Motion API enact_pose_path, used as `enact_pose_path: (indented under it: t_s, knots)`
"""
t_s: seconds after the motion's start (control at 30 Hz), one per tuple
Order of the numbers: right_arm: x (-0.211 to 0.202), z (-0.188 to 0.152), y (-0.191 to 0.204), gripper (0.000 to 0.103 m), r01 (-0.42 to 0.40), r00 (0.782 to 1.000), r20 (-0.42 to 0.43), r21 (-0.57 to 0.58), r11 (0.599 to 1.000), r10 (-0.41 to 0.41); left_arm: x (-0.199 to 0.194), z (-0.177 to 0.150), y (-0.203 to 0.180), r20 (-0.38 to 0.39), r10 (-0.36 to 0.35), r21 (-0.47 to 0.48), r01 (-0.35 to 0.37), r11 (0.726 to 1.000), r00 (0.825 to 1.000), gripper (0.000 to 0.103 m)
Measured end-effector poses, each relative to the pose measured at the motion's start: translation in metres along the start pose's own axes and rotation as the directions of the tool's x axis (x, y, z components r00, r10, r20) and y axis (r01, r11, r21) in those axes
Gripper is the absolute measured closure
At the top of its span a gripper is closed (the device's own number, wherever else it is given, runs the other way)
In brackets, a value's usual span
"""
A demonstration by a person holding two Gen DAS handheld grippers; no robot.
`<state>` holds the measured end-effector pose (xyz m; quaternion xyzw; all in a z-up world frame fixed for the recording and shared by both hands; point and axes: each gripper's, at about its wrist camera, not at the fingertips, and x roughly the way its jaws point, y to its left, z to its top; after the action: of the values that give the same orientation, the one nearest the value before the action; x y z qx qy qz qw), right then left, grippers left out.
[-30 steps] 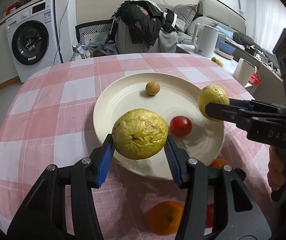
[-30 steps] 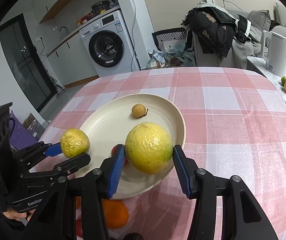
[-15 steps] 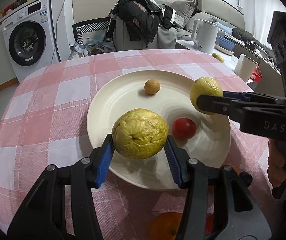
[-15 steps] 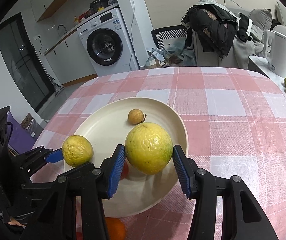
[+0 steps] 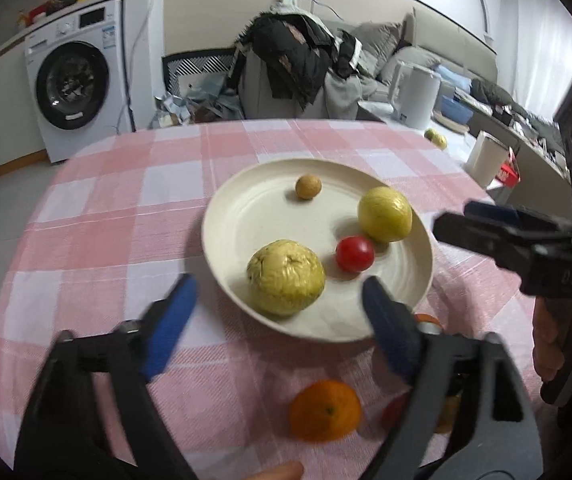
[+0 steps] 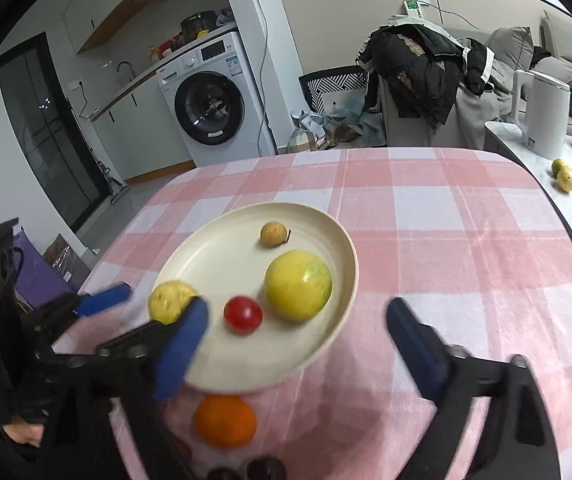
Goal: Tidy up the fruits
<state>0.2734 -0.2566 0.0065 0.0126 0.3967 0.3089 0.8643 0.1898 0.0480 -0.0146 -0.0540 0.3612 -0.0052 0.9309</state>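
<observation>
A cream plate [image 5: 245, 216] [image 6: 205, 256] sits on the pink checked tablecloth. On it lie a wrinkled yellow fruit [image 5: 285, 277] [image 6: 170, 300], a smooth yellow-green fruit [image 5: 384, 213] [image 6: 298, 285], a red cherry tomato [image 5: 354, 253] [image 6: 242, 314] and a small brown longan [image 5: 308, 187] [image 6: 273, 234]. My left gripper [image 5: 277, 320] is open and empty, just in front of the wrinkled fruit. My right gripper [image 6: 298, 344] is open and empty, at the plate's near edge. An orange [image 5: 324, 409] [image 6: 225, 420] lies on the cloth near the plate.
More small fruits lie half hidden behind the grippers near the orange, a red one [image 5: 394, 412] among them. A side counter [image 6: 546, 184] at the right holds a white kettle [image 6: 542, 112] and two small yellow fruits [image 6: 564, 176]. A washing machine [image 5: 77, 80] stands beyond the table.
Both grippers opened and let their yellow fruits go onto the plate, then drew back toward the table's near edge.
</observation>
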Motion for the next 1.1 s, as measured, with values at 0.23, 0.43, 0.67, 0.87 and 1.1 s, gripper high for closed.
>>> enact_pose_path:
  t_s: [0.23, 0.43, 0.67, 0.87, 1.1]
  knots:
    - [-0.039, -0.024, 0.003, 0.000, 0.001, 0.999, 0.048, -0.026, 1.000, 0.000, -0.054, -0.017, 0.008, 0.061, 0.012, -0.036, -0.009, 0.999, 0.998, 0.001]
    - [-0.073, -0.042, 0.014, 0.000, 0.040, 0.996, 0.084, -0.100, 0.994, -0.032, -0.089, -0.031, 0.008, 0.093, 0.022, -0.048, -0.018, 0.999, 0.995, 0.001]
    - [-0.082, -0.056, 0.013, 0.000, 0.013, 0.998, 0.070, -0.091, 0.996, -0.007, -0.112, -0.042, -0.002, 0.117, 0.038, -0.010, -0.037, 0.999, 0.992, 0.001]
    - [-0.069, -0.062, 0.018, 0.000, 0.023, 1.000, 0.021, -0.112, 0.993, -0.020, -0.108, -0.047, -0.003, 0.107, 0.050, 0.014, -0.052, 0.999, 0.993, 0.001]
    - [-0.050, -0.070, 0.018, 0.000, 0.058, 0.997, -0.049, -0.151, 0.987, -0.066, -0.096, -0.049, -0.001, 0.070, 0.039, -0.010, -0.039, 0.999, 0.997, 0.001]
